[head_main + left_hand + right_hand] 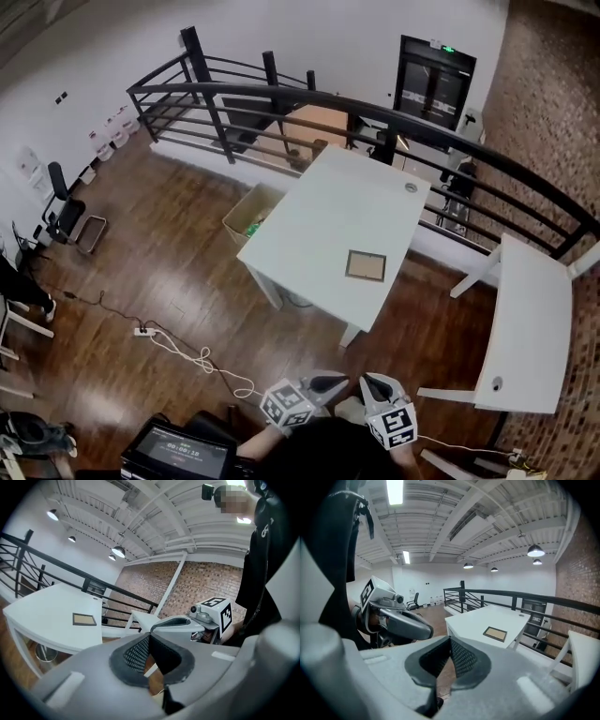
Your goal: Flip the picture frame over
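A small picture frame (366, 265) with a dark border and tan middle lies flat near the front right corner of the white table (319, 225). The same picture frame (84, 619) appears in the left gripper view and, as picture frame (495, 633), in the right gripper view. Both grippers hang low at the bottom of the head view, well short of the table. My left gripper (330, 382) is shut with nothing in it, and my right gripper (373, 383) is shut and empty too. Each gripper sees the other beside it.
A second white table (525, 328) stands to the right. A black railing (281, 94) runs behind the tables. A cardboard box (251, 214) sits at the table's left side. A white cable (187, 352) trails over the wooden floor; a dark device (178, 452) sits at bottom left.
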`<action>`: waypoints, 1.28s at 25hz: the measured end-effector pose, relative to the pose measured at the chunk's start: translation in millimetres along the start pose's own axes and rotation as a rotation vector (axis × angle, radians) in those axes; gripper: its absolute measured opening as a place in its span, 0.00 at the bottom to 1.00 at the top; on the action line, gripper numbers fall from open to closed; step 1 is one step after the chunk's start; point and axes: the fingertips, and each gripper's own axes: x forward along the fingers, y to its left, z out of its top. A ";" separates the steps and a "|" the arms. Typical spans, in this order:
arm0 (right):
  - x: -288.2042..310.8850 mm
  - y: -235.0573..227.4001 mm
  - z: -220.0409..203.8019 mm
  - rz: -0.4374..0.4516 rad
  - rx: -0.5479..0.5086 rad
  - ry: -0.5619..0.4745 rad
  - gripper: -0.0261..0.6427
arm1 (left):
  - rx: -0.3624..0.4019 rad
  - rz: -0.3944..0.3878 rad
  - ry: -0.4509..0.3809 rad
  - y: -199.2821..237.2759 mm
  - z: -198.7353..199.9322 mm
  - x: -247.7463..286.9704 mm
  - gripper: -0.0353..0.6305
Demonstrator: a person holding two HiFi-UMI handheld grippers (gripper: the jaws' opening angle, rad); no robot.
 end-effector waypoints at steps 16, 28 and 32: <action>-9.4 35.3 4.3 0.041 -0.066 0.031 0.03 | 0.022 0.010 -0.072 -12.9 -6.6 -26.5 0.07; -67.5 -44.3 -9.8 0.001 -0.052 0.001 0.03 | 0.017 0.038 -0.090 -45.5 6.9 48.8 0.07; -73.3 -64.0 -5.5 -0.013 -0.058 -0.020 0.03 | 0.040 0.020 -0.075 -58.9 10.0 67.9 0.07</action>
